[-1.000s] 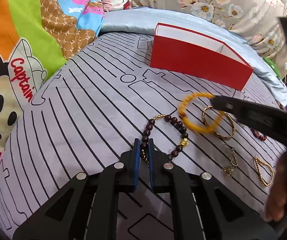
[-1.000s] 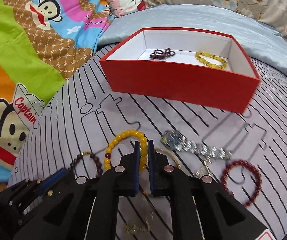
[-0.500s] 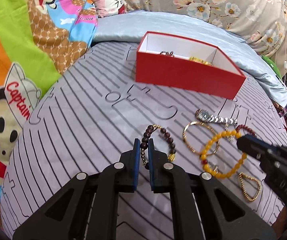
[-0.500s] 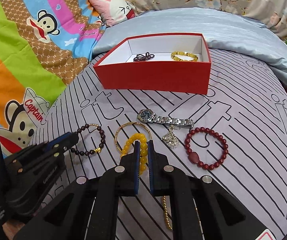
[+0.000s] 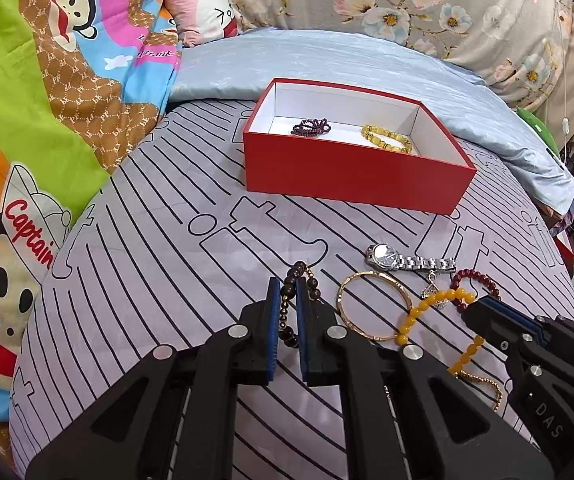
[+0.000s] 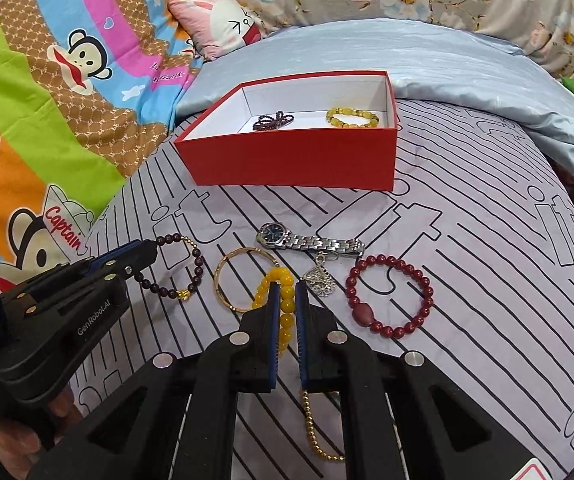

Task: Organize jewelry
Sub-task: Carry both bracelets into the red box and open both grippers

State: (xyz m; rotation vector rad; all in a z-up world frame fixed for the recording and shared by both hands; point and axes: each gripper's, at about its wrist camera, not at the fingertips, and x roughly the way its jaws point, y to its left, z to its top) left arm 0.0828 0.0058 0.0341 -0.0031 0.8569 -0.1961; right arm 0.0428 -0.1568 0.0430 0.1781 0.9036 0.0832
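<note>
Striped bed sheet [image 5: 135,280] is carrying the jewelry, and both grippers are lifting away from where they were a sec ago: left gripper [image 5: 285,300] jaws clenched on the dark bead bracelet [image 6: 175,268], right gripper [image 6: 285,300] jaws clenched on the yellow bead bracelet [image 6: 283,300], both now nearer the red box [image 5: 351,176], so drop-off looks next. Box is already holding a purple bracelet [image 5: 312,127] at left & a yellow-stone bracelet [image 5: 387,139] at right.

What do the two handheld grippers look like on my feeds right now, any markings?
Both are matte black plastic with silver rivets and blue pads inside the jaws. The left gripper carries white "GenRobot.AI" and "Data Acquisition System" lettering; the right gripper shows "DAS". No cables visible.
</note>
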